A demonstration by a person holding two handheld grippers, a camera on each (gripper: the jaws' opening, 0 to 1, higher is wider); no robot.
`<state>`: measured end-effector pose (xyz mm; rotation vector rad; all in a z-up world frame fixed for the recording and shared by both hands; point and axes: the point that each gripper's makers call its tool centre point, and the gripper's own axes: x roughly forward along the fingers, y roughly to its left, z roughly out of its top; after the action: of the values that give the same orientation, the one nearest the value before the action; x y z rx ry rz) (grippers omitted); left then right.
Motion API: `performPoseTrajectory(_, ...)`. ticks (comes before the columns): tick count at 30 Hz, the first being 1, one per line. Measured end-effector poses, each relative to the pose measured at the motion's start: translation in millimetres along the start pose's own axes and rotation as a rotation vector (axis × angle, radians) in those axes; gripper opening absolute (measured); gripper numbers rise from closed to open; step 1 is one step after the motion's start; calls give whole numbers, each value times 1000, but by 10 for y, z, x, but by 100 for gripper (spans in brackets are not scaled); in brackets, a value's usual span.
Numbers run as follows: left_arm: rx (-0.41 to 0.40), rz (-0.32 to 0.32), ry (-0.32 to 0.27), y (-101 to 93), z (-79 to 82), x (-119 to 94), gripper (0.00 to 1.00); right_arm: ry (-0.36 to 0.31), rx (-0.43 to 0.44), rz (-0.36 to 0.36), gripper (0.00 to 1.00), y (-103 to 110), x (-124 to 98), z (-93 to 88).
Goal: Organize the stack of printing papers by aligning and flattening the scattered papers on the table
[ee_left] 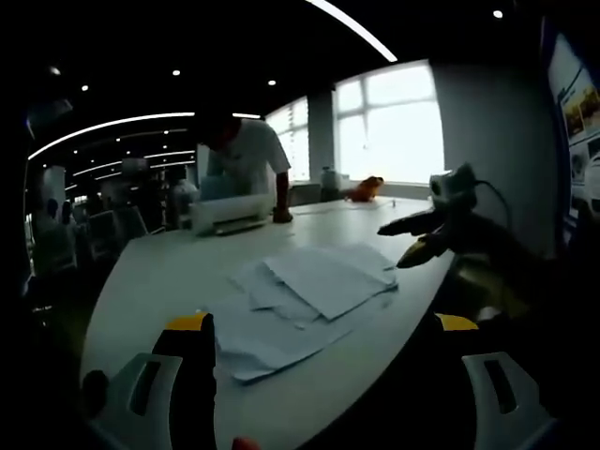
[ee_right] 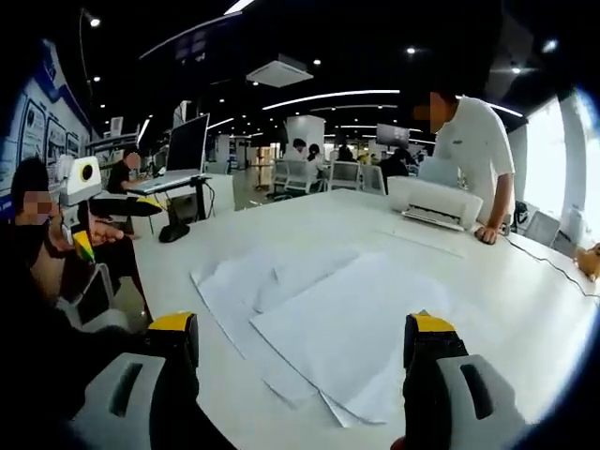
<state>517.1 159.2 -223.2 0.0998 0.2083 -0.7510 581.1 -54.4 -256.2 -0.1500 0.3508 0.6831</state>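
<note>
Several loose white printing papers (ee_left: pixel 305 295) lie fanned and overlapping on the white table (ee_left: pixel 159 272), their edges out of line. My left gripper (ee_left: pixel 322 323) is open, its yellow-tipped jaws wide apart at the near edge of the pile, with nothing held. My right gripper (ee_left: pixel 410 239) comes in from the right, beyond the table edge, with its jaws parted. In the right gripper view the same papers (ee_right: pixel 323 314) spread ahead of my open right gripper (ee_right: pixel 302 328). My left gripper (ee_right: pixel 103 225) is at the left, off the table, in a person's hand.
A white printer (ee_right: pixel 434 202) stands at the far side of the table (ee_right: pixel 525 309), where a person in a white shirt (ee_right: pixel 469 141) leans on one hand. An orange object (ee_left: pixel 366 189) lies far back. A monitor (ee_right: pixel 187 145) stands on a desk beyond.
</note>
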Motion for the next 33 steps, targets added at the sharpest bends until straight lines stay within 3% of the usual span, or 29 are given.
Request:
performPoseTrajectory(15,9,-1,-9,-21,47,12,97,44,2,23,86,28,285,-103)
performPoseTrajectory(24,15,-26,-22,-101,66,8,97,111,-23,15,86,-1,479,-300)
performPoseTrajectory(33,9,-41,-28,-115,72,25,97,118,-18,16,85,-3,636,-389)
